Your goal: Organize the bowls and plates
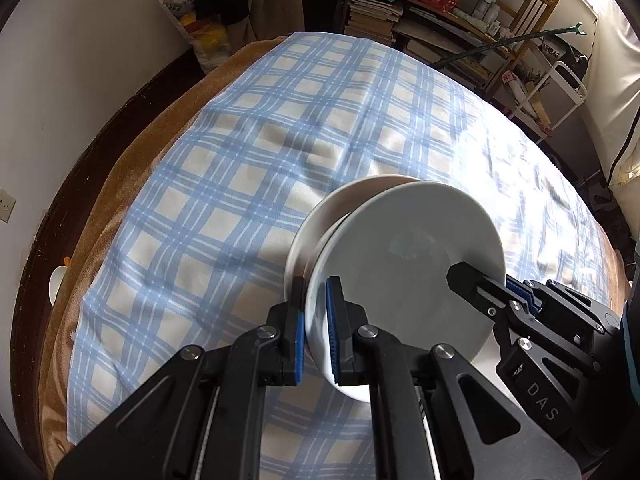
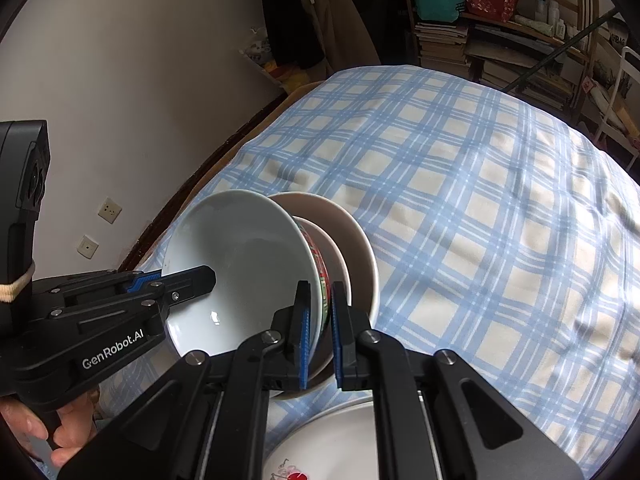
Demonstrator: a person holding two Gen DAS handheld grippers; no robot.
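White bowl stack (image 1: 400,264) tilted | left gripper (image 1: 316,332), right gripper (image 2: 320,336) clamp rims

Bowl (image 2: 240,264) nested in another bowl (image 2: 352,248), above cloth (image 2: 480,200), plate (image 2: 332,440) below

Home bedroom: plaid-sheeted bed (image 1: 280,140), cluttered bookshelf (image 1: 460,20), hanging clothes (image 2: 304,12).

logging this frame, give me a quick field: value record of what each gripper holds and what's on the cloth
left gripper: shut on the near rim of the white bowl
right gripper: shut on the opposite rim of the same bowl
bowl pose: tilted, lifted, nested in a beige bowl
bowl exterior: red and green pattern
below: white plate with red motif
surface: blue plaid cloth
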